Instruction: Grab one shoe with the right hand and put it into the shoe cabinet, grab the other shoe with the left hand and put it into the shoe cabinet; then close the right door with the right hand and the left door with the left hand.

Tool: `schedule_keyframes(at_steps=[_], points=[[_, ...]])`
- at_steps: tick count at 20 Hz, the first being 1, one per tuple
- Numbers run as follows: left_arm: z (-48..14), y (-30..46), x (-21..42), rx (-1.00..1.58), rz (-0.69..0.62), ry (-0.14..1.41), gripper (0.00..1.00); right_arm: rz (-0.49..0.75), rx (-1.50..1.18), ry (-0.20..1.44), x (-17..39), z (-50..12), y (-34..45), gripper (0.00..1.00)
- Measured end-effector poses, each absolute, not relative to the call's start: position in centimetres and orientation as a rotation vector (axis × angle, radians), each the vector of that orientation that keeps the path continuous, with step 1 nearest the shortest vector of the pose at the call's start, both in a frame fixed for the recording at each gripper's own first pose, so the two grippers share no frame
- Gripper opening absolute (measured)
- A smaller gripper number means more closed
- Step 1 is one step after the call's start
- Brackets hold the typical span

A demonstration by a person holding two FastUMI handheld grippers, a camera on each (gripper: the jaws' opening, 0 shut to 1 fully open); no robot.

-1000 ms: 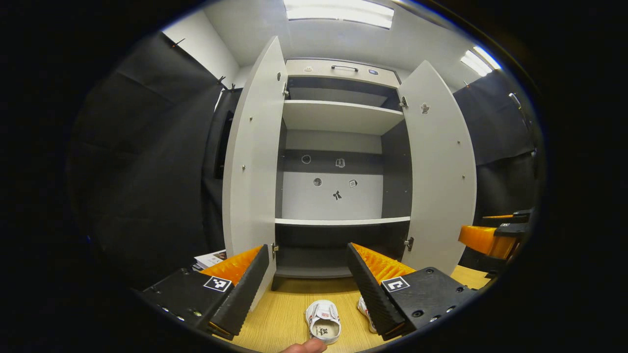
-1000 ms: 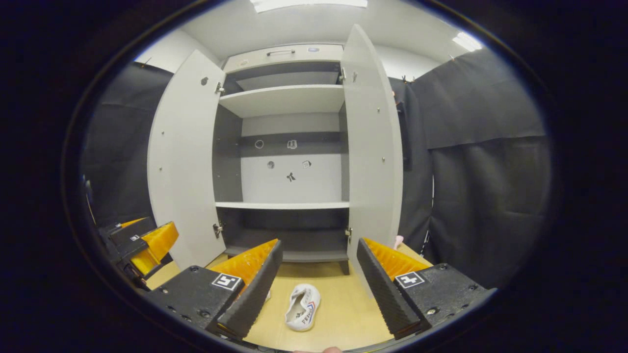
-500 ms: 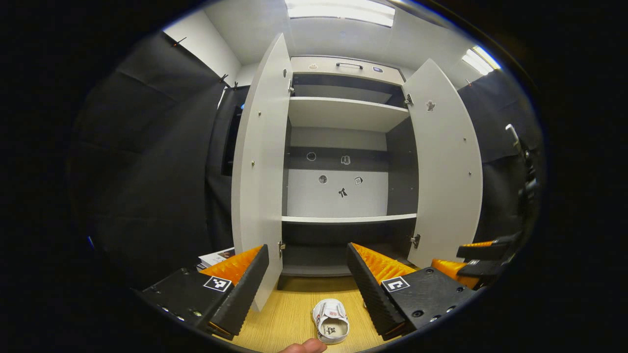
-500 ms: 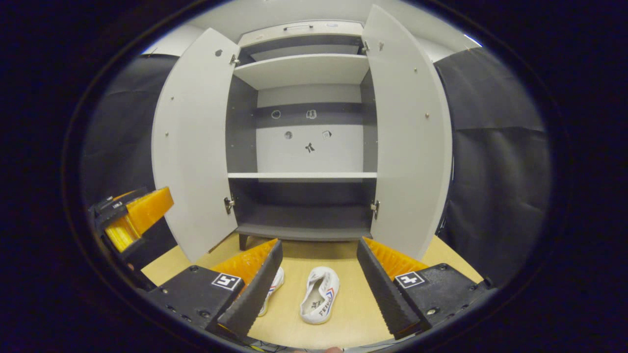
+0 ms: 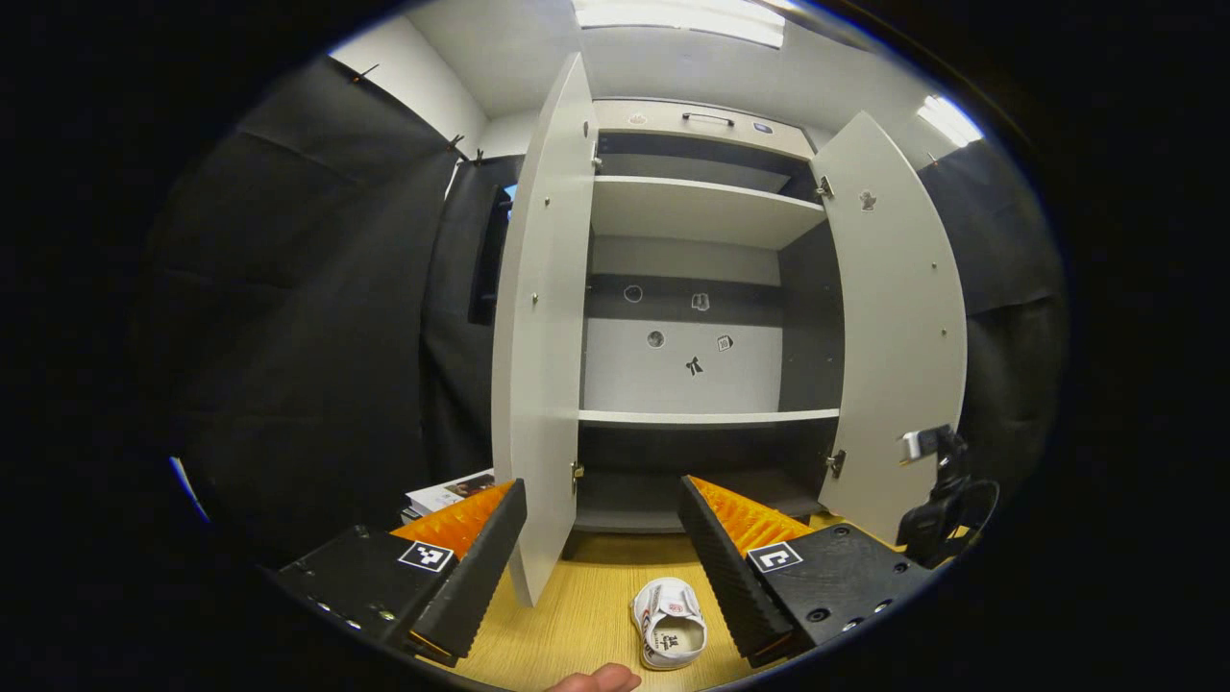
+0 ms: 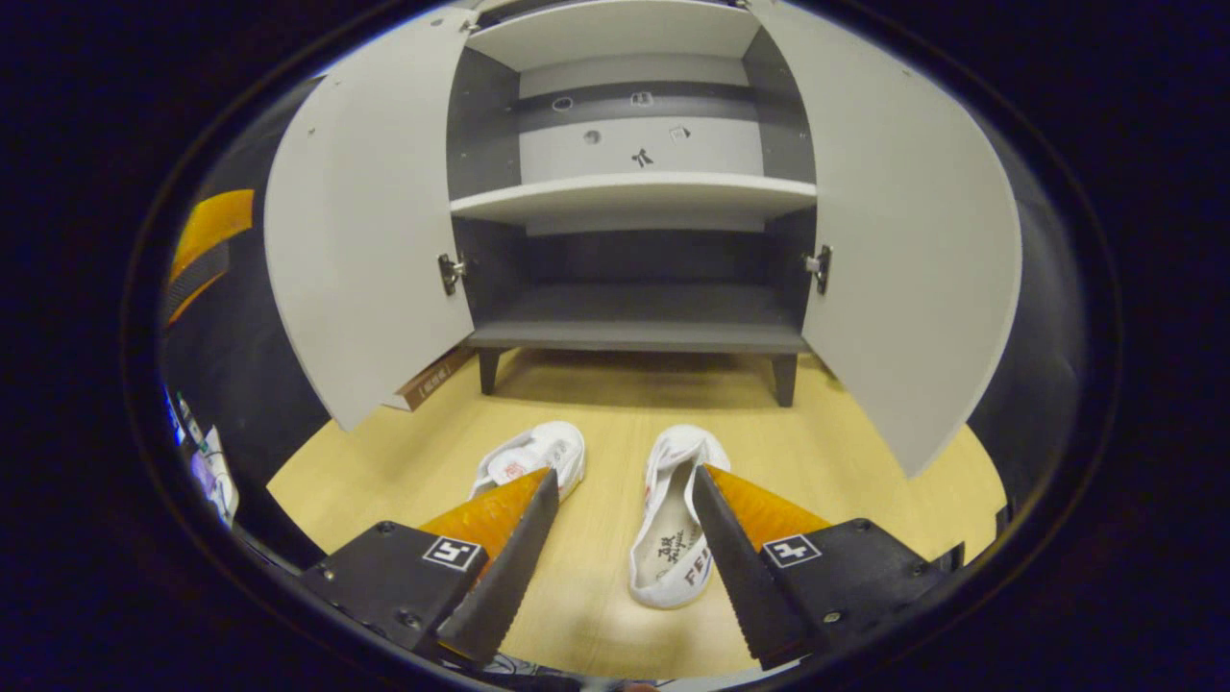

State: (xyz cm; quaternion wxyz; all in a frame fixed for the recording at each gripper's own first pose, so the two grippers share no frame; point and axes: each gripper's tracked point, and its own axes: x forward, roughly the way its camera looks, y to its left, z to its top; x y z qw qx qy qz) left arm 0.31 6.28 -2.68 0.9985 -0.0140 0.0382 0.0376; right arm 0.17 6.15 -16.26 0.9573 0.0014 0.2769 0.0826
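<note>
Since a second ago the right gripper [image 6: 615, 538] has dipped toward the floor, so the right gripper view now looks down on both shoes where it had faced the shelves; the left gripper [image 5: 601, 548] has drifted a little, and one shoe has slipped behind its right finger.

Nearest in the right gripper view, the fingers stand apart and hold nothing. Between them lies the right-hand shoe [image 6: 673, 519], white, opening up, its outer side just beside the right finger [image 6: 730, 548]. The left-hand shoe [image 6: 533, 457] lies beside it, partly behind the left finger. Both rest on the pale wooden floor [image 6: 846, 461], short of the cabinet.

In the left gripper view the fingers are likewise apart and empty, with a white shoe [image 5: 670, 625] on the floor between them, close to the right one. A fingertip [image 5: 596, 680] of the person shows at the bottom edge.

Farther on stands the shoe cabinet [image 6: 639, 332] on short legs, its bottom shelf bare and dark. Both doors hang wide: the left door [image 5: 538, 356] and the right door [image 5: 898, 336], pale grey. Small stickers dot the back panel [image 5: 684, 370]. Some printed matter [image 5: 447, 494] lies by the left door. Black cloth [image 5: 317, 336] hangs along the sides, and ceiling lights [image 5: 682, 12] glow above.
</note>
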Motion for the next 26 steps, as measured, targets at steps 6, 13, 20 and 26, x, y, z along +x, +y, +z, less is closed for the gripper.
schedule_keyframes(at_steps=[6,13,20,26], points=[[-3.7,7.3,0.7,-0.033,0.087,0.097,0.95,0.141,0.023,0.668,0.3,-19.4,5.9,0.82],[-4.5,8.1,1.6,-0.039,0.093,0.116,0.95,0.119,0.045,0.718,2.1,-21.3,6.0,0.55],[-5.3,8.7,2.8,-0.036,0.097,0.139,0.95,0.108,-0.061,0.698,3.5,-22.4,4.9,0.25],[-5.8,7.9,3.2,-0.042,0.081,0.149,0.95,0.112,-0.113,0.639,4.2,-22.2,4.3,0.04]])
